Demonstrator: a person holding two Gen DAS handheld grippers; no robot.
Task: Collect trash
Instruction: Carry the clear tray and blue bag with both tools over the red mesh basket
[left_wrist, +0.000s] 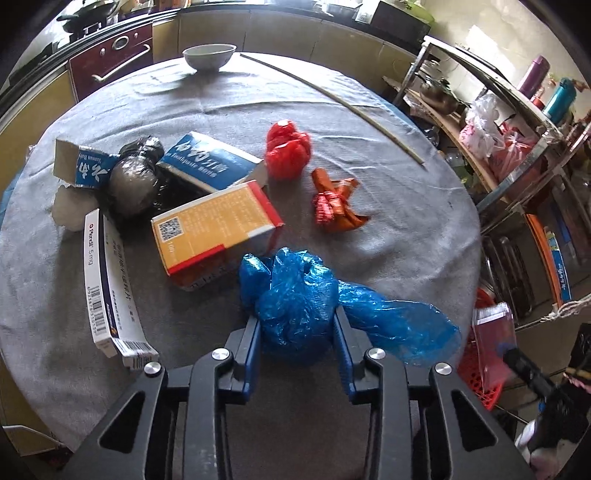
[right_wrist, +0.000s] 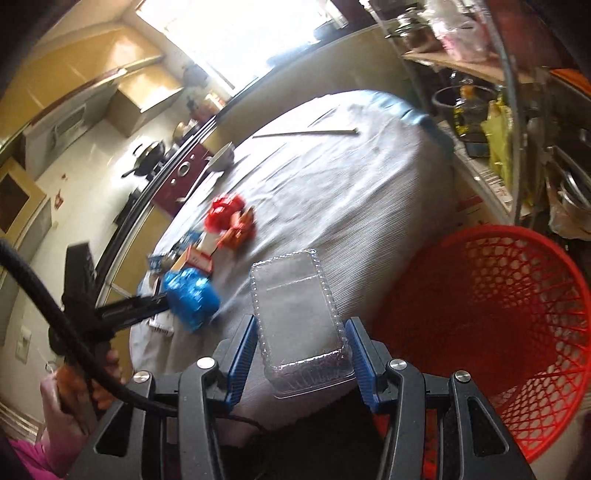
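Blue plastic bag (left_wrist: 295, 306) clamped in our left gripper (left_wrist: 295, 332), clear clamshell tray (right_wrist: 299, 317) pinched in our right gripper (right_wrist: 301, 350); red basket (right_wrist: 491, 325) beside it looks empty, boxes and wrappers remain beyond.

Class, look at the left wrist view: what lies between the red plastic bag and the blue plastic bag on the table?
The crumpled orange-red wrapper, on grey cloth.

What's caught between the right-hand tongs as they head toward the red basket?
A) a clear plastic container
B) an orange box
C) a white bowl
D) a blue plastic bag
A: the right tongs grip the clear plastic container on both sides.
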